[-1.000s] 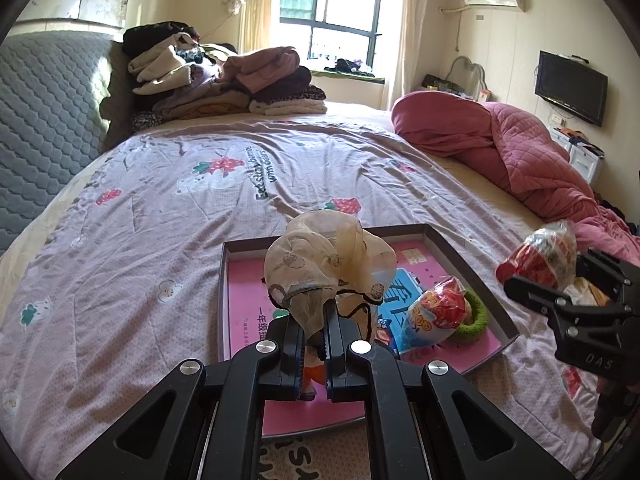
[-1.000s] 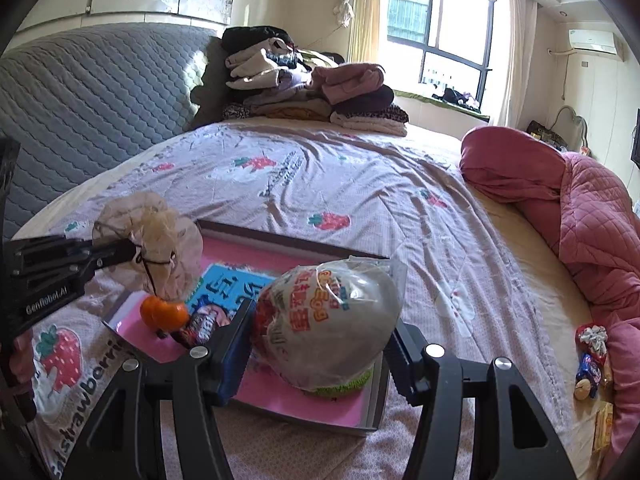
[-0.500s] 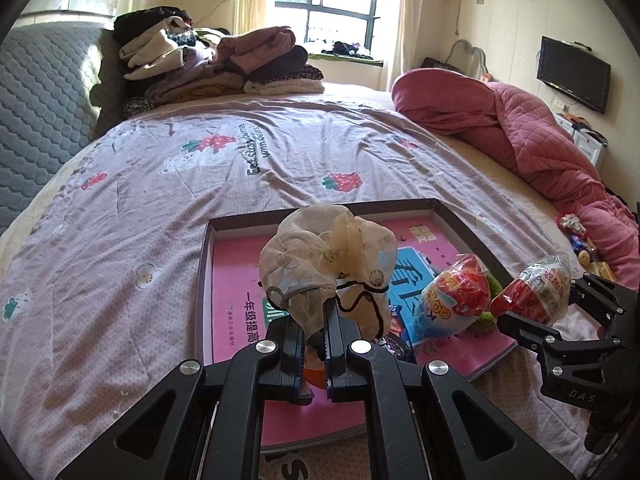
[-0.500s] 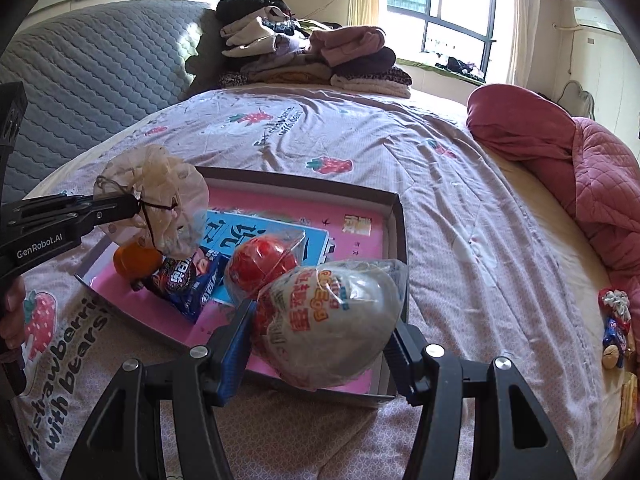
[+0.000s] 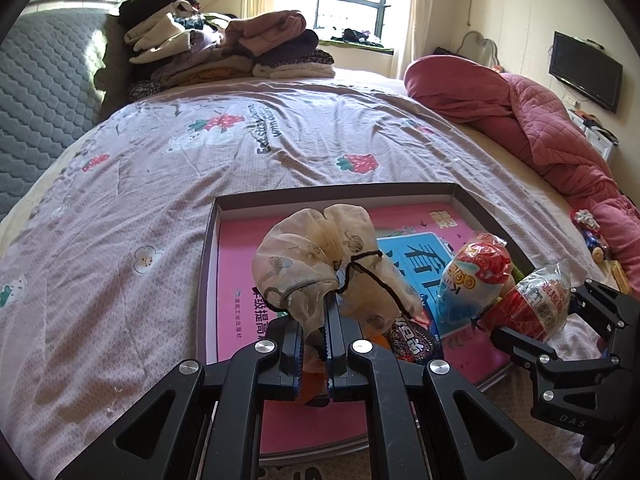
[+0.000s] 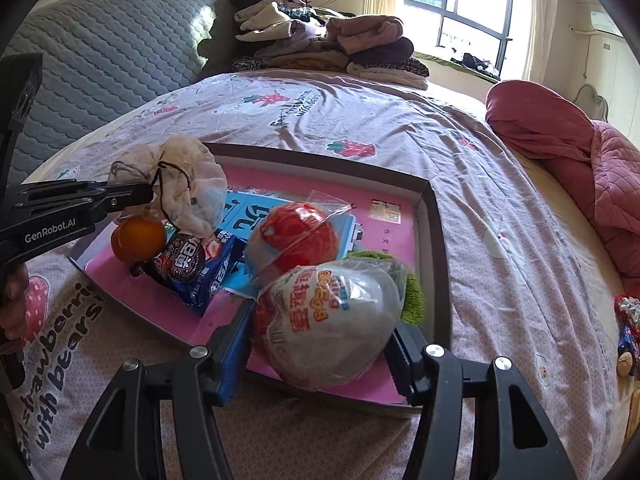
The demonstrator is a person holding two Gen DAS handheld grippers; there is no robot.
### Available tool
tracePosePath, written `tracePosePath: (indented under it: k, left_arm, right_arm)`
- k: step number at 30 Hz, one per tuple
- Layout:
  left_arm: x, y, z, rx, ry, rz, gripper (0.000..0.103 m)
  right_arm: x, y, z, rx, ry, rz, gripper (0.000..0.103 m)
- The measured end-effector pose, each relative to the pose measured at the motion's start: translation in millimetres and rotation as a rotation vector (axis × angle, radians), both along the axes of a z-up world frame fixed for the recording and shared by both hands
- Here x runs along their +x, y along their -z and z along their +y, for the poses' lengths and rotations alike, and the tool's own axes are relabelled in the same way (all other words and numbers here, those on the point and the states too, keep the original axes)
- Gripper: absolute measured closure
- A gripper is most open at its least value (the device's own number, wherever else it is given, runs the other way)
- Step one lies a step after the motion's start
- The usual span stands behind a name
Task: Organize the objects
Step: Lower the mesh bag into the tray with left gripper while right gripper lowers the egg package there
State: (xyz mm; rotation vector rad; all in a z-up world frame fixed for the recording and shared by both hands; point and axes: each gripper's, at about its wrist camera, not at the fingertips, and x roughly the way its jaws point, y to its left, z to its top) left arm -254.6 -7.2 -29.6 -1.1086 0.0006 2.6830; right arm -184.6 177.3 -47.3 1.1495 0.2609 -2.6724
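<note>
A shallow box [image 5: 456,192] [image 6: 434,240] with a pink bottom lies on the bed. My left gripper [image 5: 324,312] [image 6: 148,194] is shut on a beige sheer fabric scrunchie [image 5: 320,256] [image 6: 184,184] held above the box's near left part. My right gripper [image 6: 320,332] [image 5: 532,320] is shut on a wrapped red-and-white toy egg [image 6: 332,320] [image 5: 536,304] over the box's near right corner. Inside the box lie an orange [image 6: 138,238], a blue cookie packet [image 6: 196,268] [image 5: 412,338], a second wrapped egg [image 6: 296,236] [image 5: 476,276] and a green fluffy ring [image 6: 412,288].
The bedspread [image 5: 160,184] has strawberry prints. Folded clothes [image 5: 224,52] are stacked near the grey headboard [image 5: 36,92]. A red quilt [image 5: 532,120] is bunched at the right, with small wrapped items [image 6: 628,320] on the bed below it. A hand [image 6: 14,300] holds the left gripper.
Both grippers have come down closer to the box, each still holding its object. The egg in the right gripper now hangs low over the box's near right corner.
</note>
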Motion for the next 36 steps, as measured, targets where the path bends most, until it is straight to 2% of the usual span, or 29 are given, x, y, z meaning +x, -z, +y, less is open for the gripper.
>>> tracePosePath:
  k: [16, 36]
  left_arm:
    - [-7, 13, -4, -0.007, -0.017, -0.047, 0.092]
    - [-8, 15, -5, -0.041, -0.037, -0.054, 0.09]
  right_arm:
    - [-4, 7, -5, 0.02, 0.016, -0.008, 0.043]
    - [-10, 7, -5, 0.077, 0.063, -0.001, 0.043]
